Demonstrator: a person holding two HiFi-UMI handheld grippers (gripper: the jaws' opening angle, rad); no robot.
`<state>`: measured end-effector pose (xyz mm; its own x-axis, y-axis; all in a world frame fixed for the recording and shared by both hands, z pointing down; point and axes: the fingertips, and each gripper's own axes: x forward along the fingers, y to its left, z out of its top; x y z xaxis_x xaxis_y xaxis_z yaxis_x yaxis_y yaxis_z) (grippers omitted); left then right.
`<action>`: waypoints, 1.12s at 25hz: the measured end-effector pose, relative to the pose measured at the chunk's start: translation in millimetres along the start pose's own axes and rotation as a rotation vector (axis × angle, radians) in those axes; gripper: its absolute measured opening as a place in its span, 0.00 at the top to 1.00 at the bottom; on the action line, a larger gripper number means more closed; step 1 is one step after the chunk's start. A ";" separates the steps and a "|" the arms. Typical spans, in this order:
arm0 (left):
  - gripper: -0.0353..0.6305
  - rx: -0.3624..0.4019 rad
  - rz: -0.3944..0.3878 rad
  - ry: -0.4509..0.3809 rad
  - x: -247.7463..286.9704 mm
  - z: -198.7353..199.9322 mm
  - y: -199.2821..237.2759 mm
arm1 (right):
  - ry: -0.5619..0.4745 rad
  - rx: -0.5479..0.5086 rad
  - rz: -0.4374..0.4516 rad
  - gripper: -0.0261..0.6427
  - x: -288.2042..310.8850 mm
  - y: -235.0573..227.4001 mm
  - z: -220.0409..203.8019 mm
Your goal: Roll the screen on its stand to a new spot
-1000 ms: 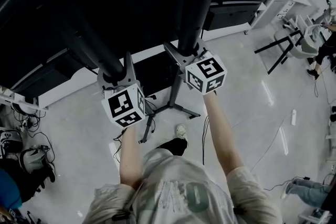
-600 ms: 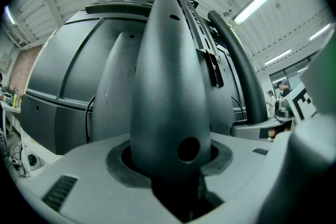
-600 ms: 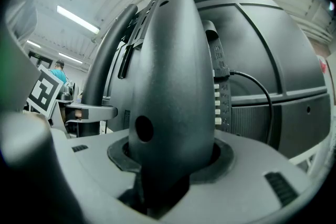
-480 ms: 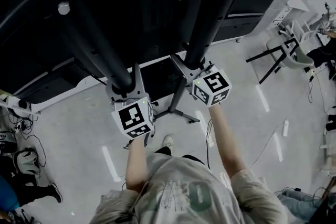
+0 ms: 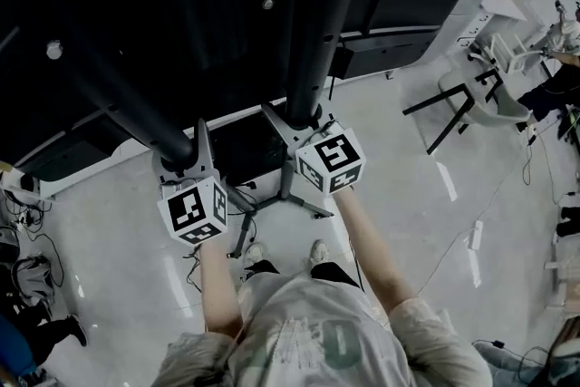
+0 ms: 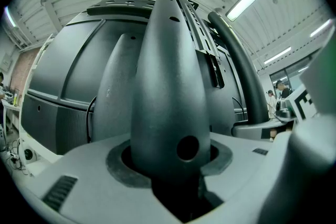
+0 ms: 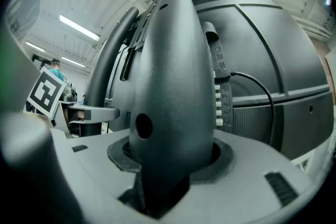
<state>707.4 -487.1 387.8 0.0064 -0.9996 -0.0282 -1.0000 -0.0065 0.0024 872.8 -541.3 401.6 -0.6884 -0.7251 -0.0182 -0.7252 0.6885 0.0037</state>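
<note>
The big black screen (image 5: 181,4) fills the top of the head view, seen from its back, carried on two dark round posts. My left gripper (image 5: 178,162) is shut round the left post (image 5: 136,118). My right gripper (image 5: 297,124) is shut round the right post (image 5: 317,41). In the left gripper view the post (image 6: 168,86) rises straight out of the closed jaws, with the screen's back (image 6: 63,81) behind it. The right gripper view shows the same: its post (image 7: 173,76) is clamped in the jaws, with the screen's back (image 7: 273,71) and a cable (image 7: 257,84) beside it.
Black stand legs (image 5: 288,193) spread on the glossy grey floor under my hands. A chair (image 5: 471,95) and white desks (image 5: 507,4) stand at the right. Cables (image 5: 471,236) trail on the floor at the right. Gear and someone's legs (image 5: 36,331) are at the lower left.
The screen, its posts and both grippers have shifted over the floor, and the chair now sits further left in view. The person's feet have stepped. Both grips are unchanged.
</note>
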 end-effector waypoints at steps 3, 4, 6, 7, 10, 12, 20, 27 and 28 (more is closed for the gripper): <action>0.62 -0.004 -0.001 0.000 5.1 -2.2 -46.6 | -0.012 0.002 0.007 0.64 -29.2 -36.6 -0.2; 0.62 -0.002 -0.003 -0.004 9.6 -2.6 -65.8 | -0.019 0.001 0.008 0.64 -39.6 -53.3 -0.3; 0.62 0.001 -0.007 -0.009 17.5 -2.5 -99.9 | -0.029 0.002 0.009 0.64 -58.8 -82.2 -0.2; 0.62 0.002 -0.008 -0.011 20.6 -2.4 -112.6 | -0.033 0.003 0.010 0.64 -65.9 -93.0 0.0; 0.62 0.004 -0.016 -0.011 28.9 -3.0 -139.2 | -0.042 0.005 0.002 0.64 -79.6 -116.9 -0.1; 0.62 0.000 -0.020 -0.006 32.5 -6.1 -154.7 | -0.042 0.008 0.001 0.64 -88.5 -130.1 -2.6; 0.62 0.003 -0.019 -0.014 57.1 -8.3 -229.8 | -0.055 0.008 0.003 0.65 -121.7 -202.1 -3.0; 0.62 0.022 0.015 -0.012 92.1 -14.7 -301.7 | -0.050 0.023 0.026 0.65 -141.1 -281.7 -12.1; 0.62 0.023 0.018 -0.013 96.6 -14.7 -312.0 | -0.047 0.022 0.028 0.65 -144.5 -292.3 -12.3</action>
<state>1020.0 -582.0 399.0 -0.0112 -0.9991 -0.0409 -0.9997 0.0120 -0.0196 1184.1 -638.0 415.4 -0.7071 -0.7041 -0.0655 -0.7047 0.7093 -0.0173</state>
